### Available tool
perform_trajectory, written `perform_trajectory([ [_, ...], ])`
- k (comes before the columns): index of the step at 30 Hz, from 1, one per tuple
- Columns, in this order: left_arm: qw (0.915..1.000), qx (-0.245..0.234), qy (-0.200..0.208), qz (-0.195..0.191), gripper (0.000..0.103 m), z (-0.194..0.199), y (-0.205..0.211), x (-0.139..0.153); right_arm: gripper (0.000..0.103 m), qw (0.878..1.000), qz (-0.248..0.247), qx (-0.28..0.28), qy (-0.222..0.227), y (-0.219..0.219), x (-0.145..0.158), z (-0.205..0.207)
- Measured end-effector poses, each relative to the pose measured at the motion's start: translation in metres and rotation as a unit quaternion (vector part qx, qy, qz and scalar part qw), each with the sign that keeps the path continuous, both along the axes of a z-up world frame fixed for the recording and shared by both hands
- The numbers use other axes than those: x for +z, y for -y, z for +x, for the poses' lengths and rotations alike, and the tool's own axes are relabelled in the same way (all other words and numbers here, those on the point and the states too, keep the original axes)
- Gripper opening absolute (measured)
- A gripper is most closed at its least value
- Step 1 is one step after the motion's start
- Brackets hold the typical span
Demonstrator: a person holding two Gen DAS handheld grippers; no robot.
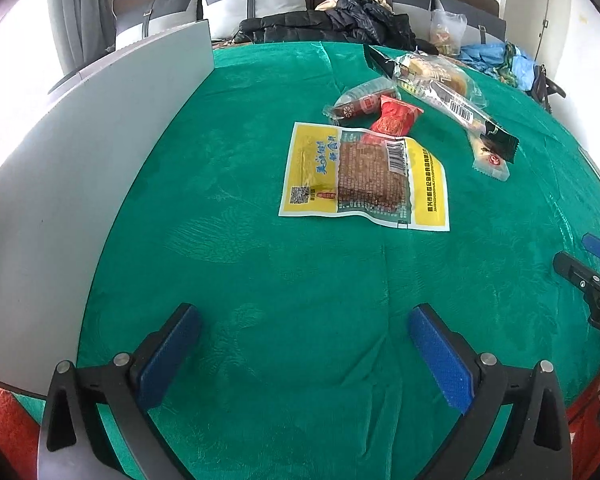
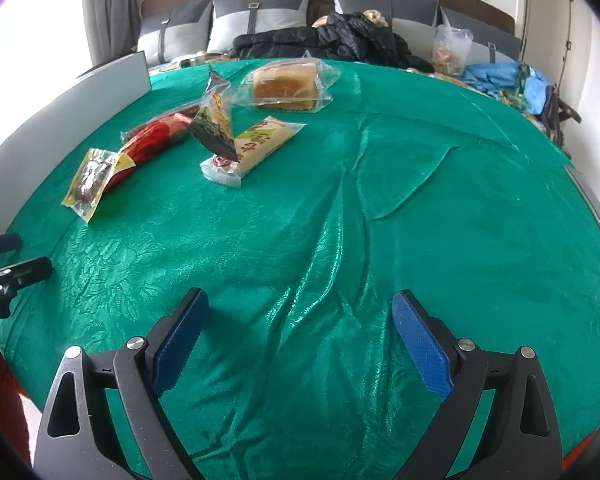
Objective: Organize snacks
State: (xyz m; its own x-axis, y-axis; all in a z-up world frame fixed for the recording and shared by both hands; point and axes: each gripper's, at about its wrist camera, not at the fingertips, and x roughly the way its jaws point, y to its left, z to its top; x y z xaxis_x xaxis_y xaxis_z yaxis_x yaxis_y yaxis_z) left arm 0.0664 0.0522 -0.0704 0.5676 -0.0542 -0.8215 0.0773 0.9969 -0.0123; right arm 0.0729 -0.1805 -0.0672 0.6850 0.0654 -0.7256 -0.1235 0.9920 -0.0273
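Slippery film on the yellow snack packet (image 1: 364, 176), lying flat on the green cloth (image 1: 260, 320): likely to slide or drag the loose, wrinkled cloth if pinched low. Overlapped at its far edge by a red packet (image 1: 394, 118), apt to shift too. Well ahead of the left gripper (image 1: 304, 360), jaws wide and empty; right gripper (image 2: 300, 344) likewise wide, over bare worktop cloth.

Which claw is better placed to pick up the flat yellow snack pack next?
Probably the left. The left claw is open and empty, with the yellow snack pack straight ahead of it. From the right claw, also open and empty, that pack lies far off to the left.
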Motion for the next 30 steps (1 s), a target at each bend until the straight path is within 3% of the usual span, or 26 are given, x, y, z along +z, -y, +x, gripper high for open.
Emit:
perform_trajectory([
  [30,0.9999,0.000,-0.016,0.000,0.103,0.0003,0.0006,0.0010,0.095,1.000,0.001,0.001,0.002,-0.0003,-0.0004,0.0007],
])
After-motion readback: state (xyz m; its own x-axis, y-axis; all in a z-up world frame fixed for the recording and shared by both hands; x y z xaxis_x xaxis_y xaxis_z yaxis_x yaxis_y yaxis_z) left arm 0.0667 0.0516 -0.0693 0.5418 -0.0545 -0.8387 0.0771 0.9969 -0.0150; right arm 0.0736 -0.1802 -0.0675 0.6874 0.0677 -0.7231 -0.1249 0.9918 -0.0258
